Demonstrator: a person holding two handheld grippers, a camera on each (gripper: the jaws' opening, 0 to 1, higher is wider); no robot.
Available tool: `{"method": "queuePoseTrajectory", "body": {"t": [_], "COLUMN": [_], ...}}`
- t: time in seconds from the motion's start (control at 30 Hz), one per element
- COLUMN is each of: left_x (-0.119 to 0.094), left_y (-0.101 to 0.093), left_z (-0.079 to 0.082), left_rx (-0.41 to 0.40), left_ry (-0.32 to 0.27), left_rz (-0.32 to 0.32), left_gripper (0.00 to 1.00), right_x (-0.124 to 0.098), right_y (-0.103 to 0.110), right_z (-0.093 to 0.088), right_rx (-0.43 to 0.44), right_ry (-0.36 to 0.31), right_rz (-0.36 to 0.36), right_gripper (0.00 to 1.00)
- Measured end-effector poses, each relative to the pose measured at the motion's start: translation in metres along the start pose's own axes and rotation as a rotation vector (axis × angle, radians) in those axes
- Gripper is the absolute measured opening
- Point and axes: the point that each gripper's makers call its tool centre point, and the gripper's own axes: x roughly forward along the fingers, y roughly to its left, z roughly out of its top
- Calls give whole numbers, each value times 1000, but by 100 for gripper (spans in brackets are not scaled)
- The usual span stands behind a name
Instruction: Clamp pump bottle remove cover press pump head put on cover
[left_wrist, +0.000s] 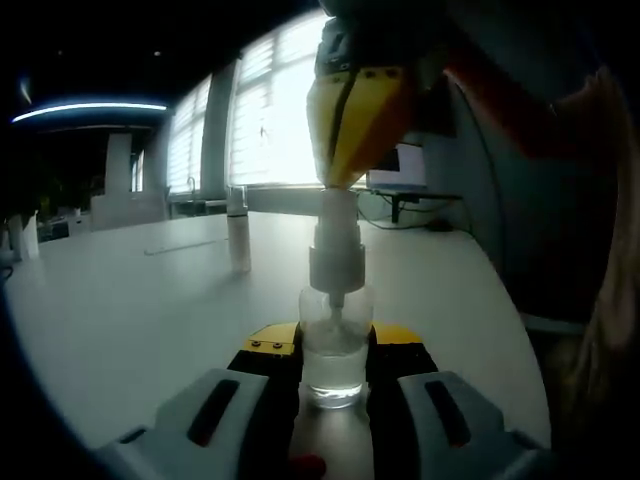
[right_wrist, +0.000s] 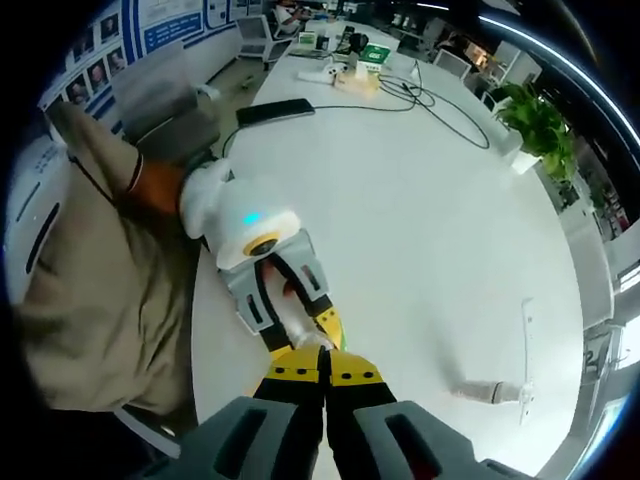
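My left gripper (left_wrist: 332, 400) jaws clamp the clear pump bottle (left_wrist: 334, 350) upright on the white table (left_wrist: 150, 300), and my right gripper (left_wrist: 345, 170), jaws together on the pump head (left_wrist: 336, 240), should press straight down without tipping it

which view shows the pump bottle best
The left gripper view: the clear pump bottle stands upright between the left gripper jaws, with the right gripper on its pump head. The right gripper view looks straight down, so its own jaws and the left gripper hide most of the bottle.
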Motion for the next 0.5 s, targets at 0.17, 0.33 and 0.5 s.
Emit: {"method": "queuePoseTrajectory", "body": {"t": [0.17, 0.33, 0.5], "left_x": [0, -1, 0], "left_y": [2, 3, 4], "left_z": [0, -1, -1], "left_rx": [7, 1, 1], "left_ry": [0, 0, 1], "left_rz": [2, -1, -1], "left_gripper": [16, 16, 16], "right_x": [8, 7, 7], "right_y": [1, 1, 0], "right_z": [-1, 0, -2], "right_rx": [-28, -7, 1], "right_ry": [14, 5, 23], "right_rz": [-10, 5, 1], "right_gripper": [0, 0, 0]}}
